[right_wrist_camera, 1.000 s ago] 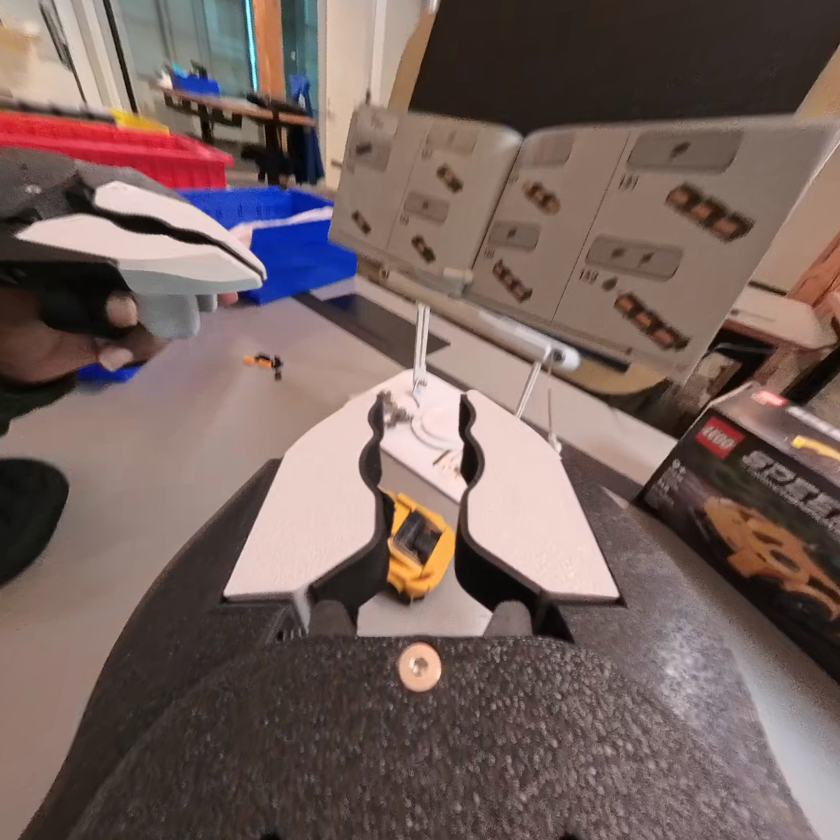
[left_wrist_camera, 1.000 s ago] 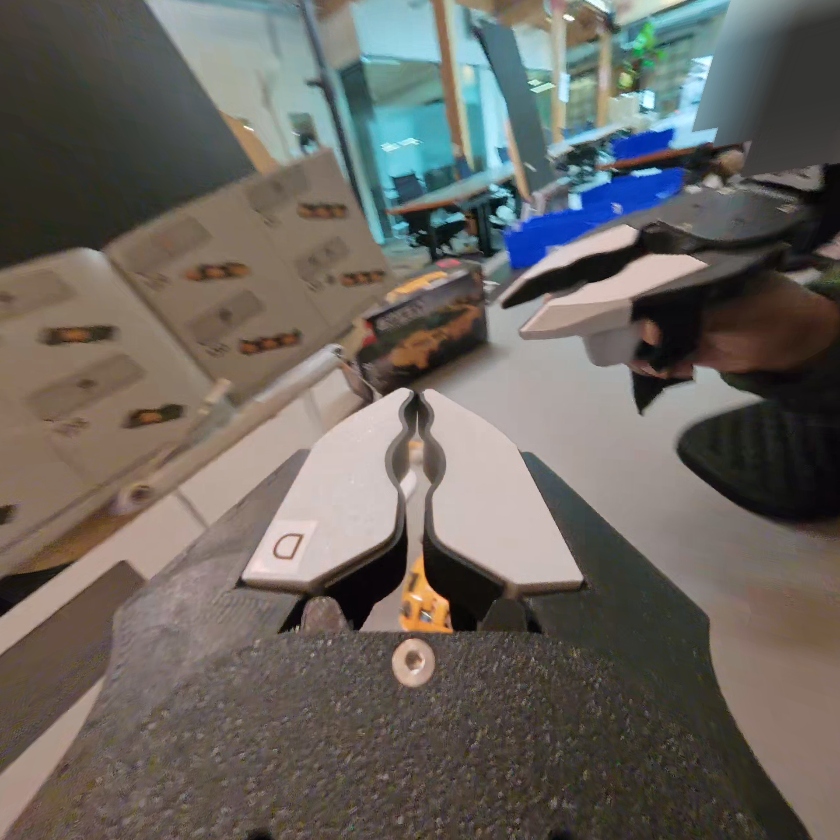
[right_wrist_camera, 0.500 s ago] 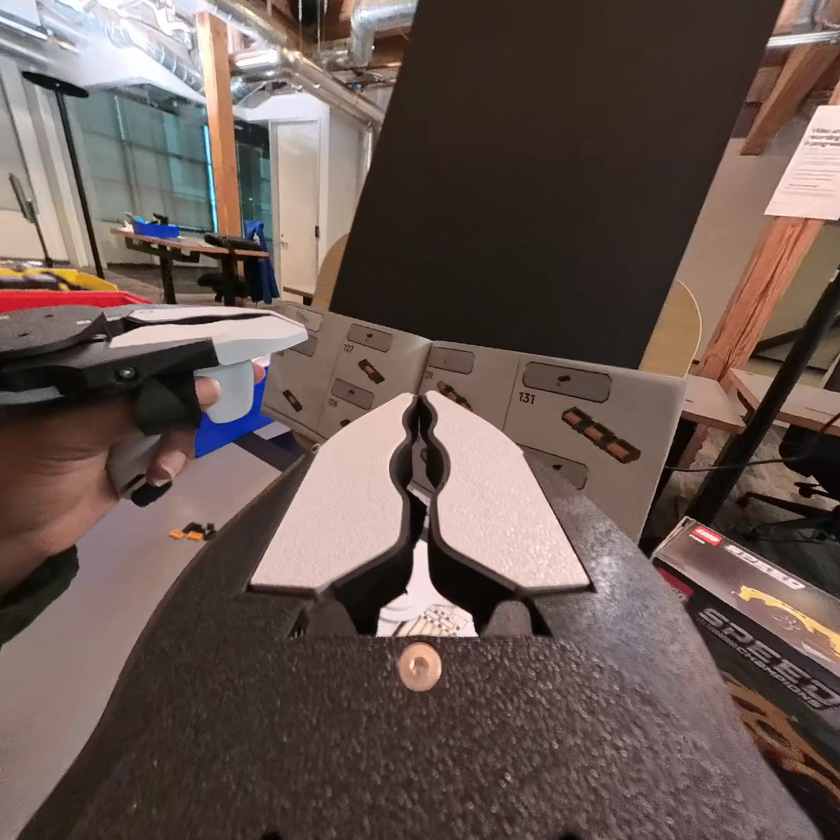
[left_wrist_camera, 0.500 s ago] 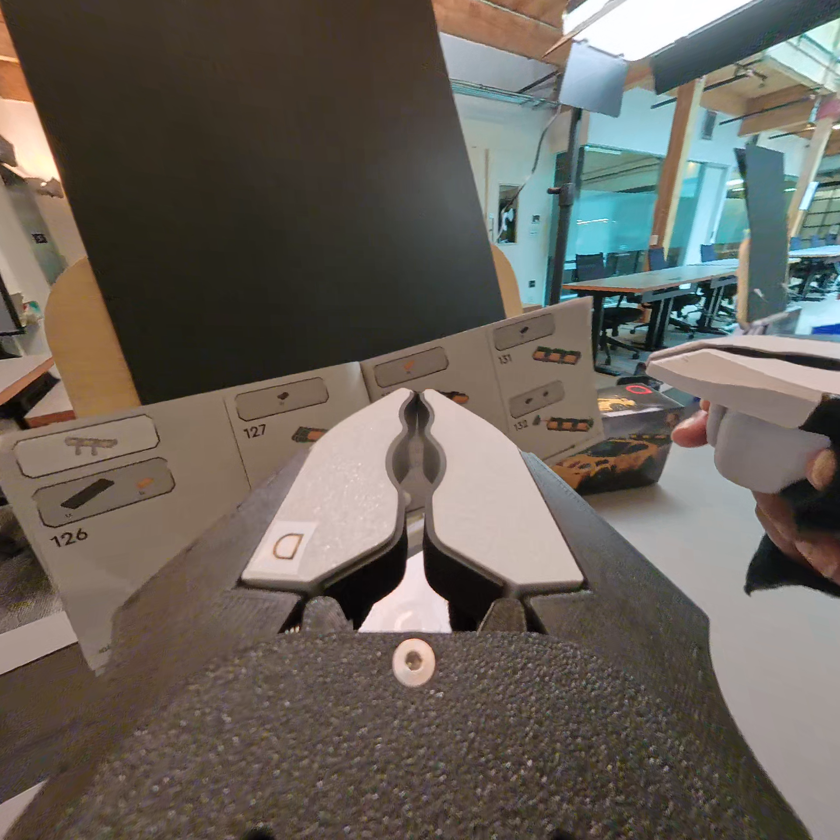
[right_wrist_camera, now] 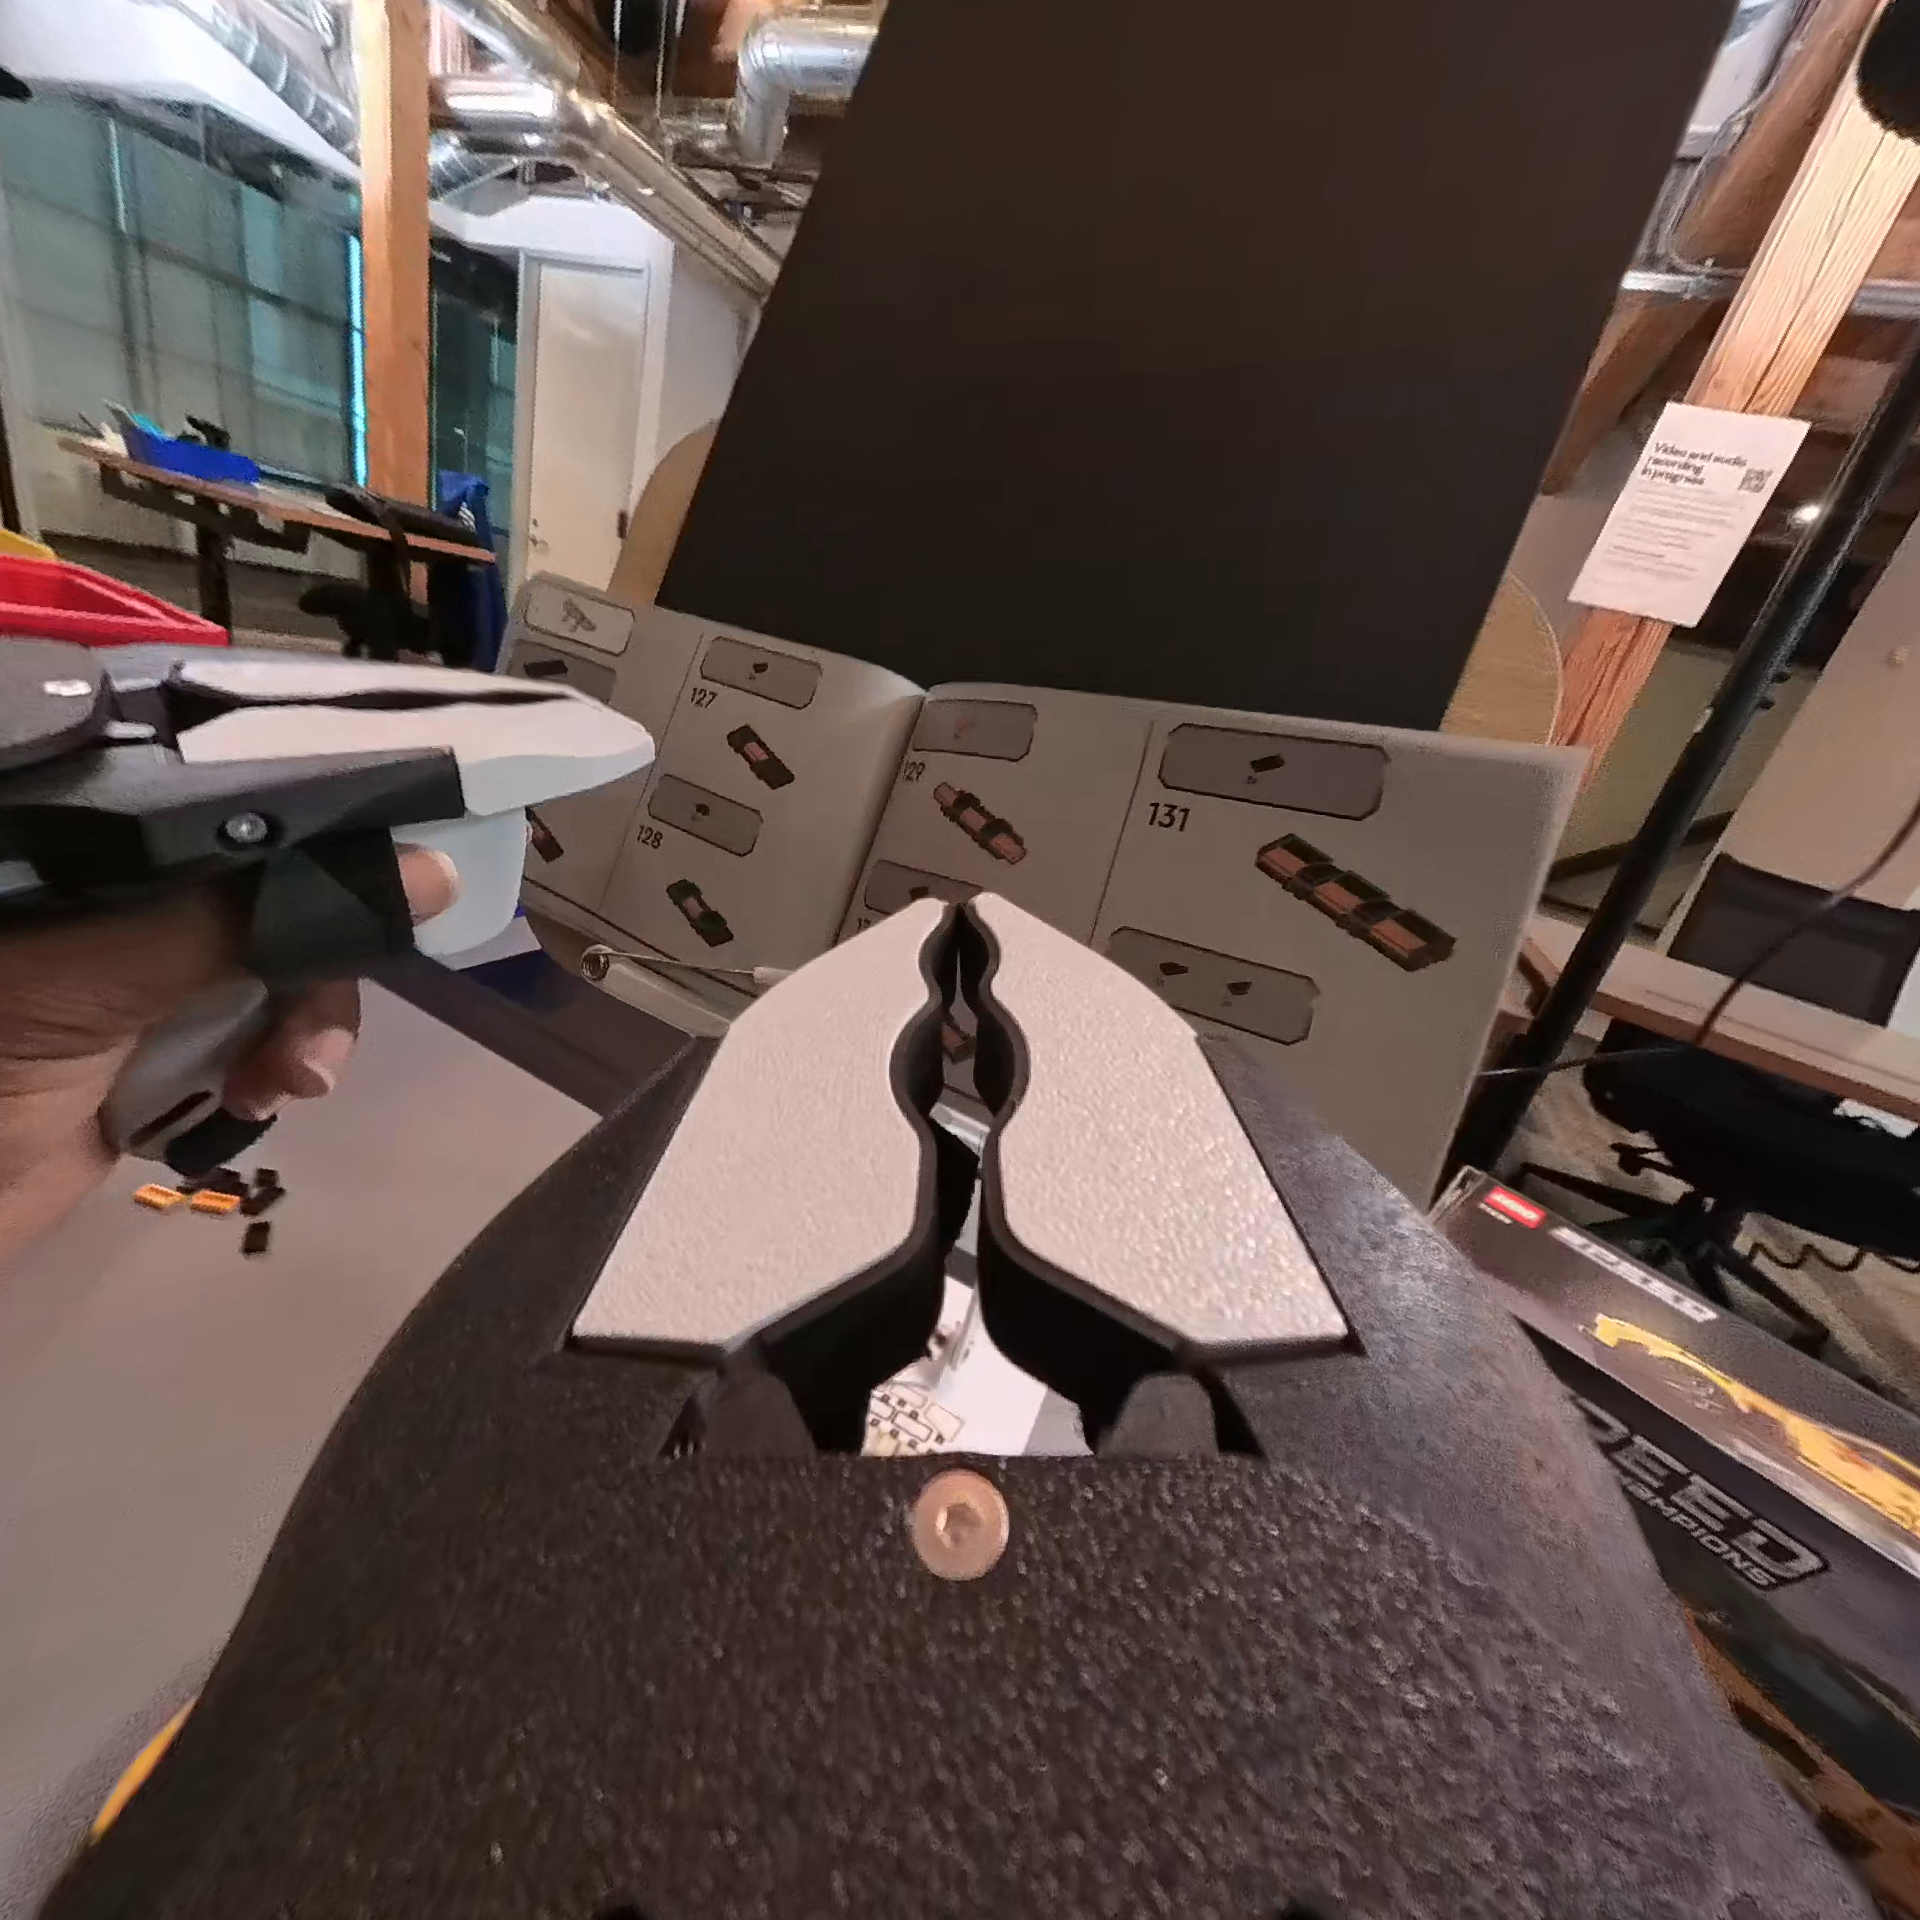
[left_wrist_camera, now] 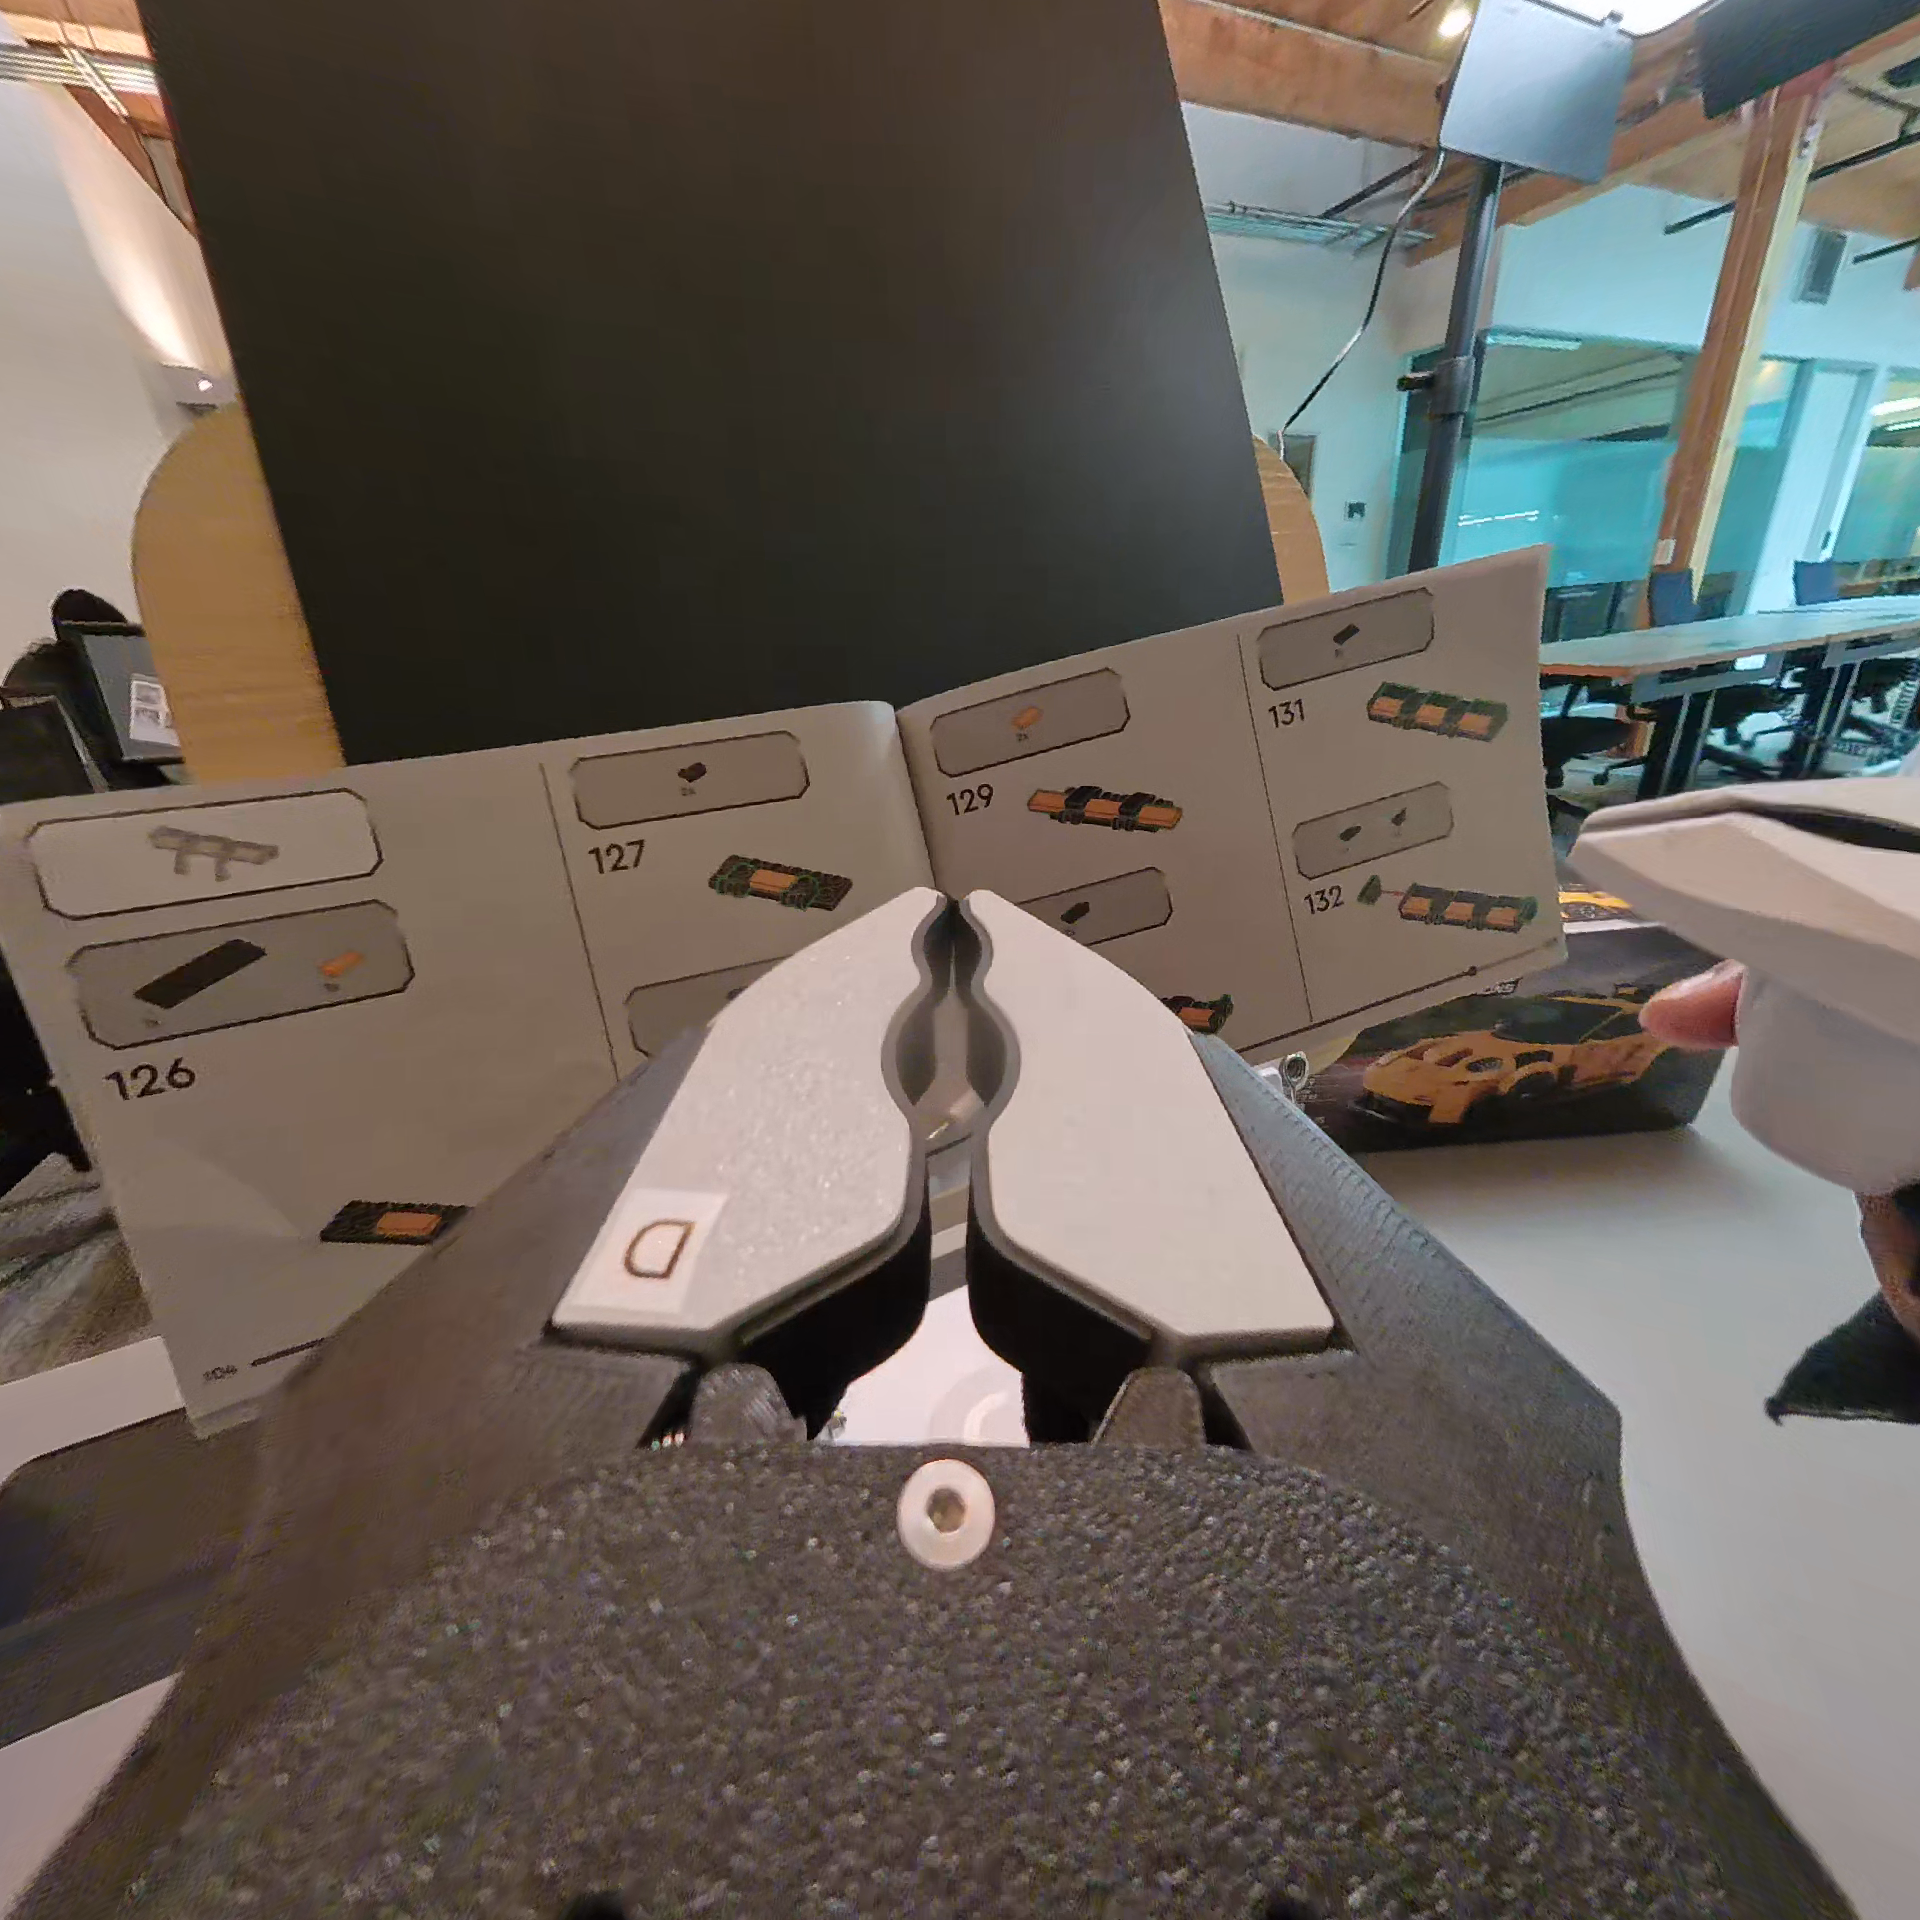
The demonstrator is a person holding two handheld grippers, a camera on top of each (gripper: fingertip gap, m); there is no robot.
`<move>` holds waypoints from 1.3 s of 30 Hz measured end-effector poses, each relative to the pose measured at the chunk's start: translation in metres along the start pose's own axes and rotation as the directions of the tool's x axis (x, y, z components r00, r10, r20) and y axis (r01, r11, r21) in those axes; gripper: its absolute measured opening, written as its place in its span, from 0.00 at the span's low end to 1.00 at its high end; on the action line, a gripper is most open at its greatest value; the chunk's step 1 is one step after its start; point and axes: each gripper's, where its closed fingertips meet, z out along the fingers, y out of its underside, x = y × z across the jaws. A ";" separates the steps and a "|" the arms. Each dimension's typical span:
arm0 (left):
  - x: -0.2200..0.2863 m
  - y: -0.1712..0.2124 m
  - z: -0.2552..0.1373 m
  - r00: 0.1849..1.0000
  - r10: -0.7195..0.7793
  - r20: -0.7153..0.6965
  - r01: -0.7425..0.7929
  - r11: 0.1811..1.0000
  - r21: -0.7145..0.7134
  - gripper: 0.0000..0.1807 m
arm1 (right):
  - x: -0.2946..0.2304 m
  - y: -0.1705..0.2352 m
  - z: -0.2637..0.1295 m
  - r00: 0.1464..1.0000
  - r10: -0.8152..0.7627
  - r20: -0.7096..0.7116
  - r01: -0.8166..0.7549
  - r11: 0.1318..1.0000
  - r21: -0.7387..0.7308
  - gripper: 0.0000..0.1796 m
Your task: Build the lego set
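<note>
The open instruction booklet (left_wrist_camera: 727,894) stands propped upright at the back of the table; it also shows in the right wrist view (right_wrist_camera: 1195,831). My left gripper (left_wrist_camera: 954,906) is shut and empty, raised and pointing at the booklet. My right gripper (right_wrist_camera: 958,910) is shut and empty, also raised toward the booklet. Several small orange and black lego pieces (right_wrist_camera: 213,1200) lie on the grey table at the left of the right wrist view. The yellow car model is hidden.
The black lego set box (left_wrist_camera: 1507,1049) with a yellow car picture lies right of the booklet; it shows in the right wrist view (right_wrist_camera: 1714,1455) too. A black board (left_wrist_camera: 707,364) stands behind the booklet. A red bin (right_wrist_camera: 94,613) is far left. There is about 12 cm between the tips of the two grippers.
Both grippers have tilted up from the table and the yellow car model to face the booklet. The right gripper has gone from open to shut.
</note>
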 end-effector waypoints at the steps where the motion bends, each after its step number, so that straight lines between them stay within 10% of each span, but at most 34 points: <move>1: 0.000 0.000 -0.001 1.000 0.007 0.000 -0.007 1.000 0.002 0.00 | -0.004 0.002 0.001 1.000 -0.016 0.002 0.016 1.000 -0.002 0.00; 28: 0.018 -0.030 -0.025 0.997 0.028 -0.078 -0.028 1.000 -0.004 0.00 | -0.008 -0.001 0.018 1.000 0.018 0.023 -0.017 0.999 -0.027 0.00; 39: 0.017 0.048 -0.075 0.993 0.032 -0.117 -0.049 0.988 -0.149 0.00 | -0.006 -0.008 0.072 0.997 -0.080 0.022 0.081 0.995 -0.058 0.00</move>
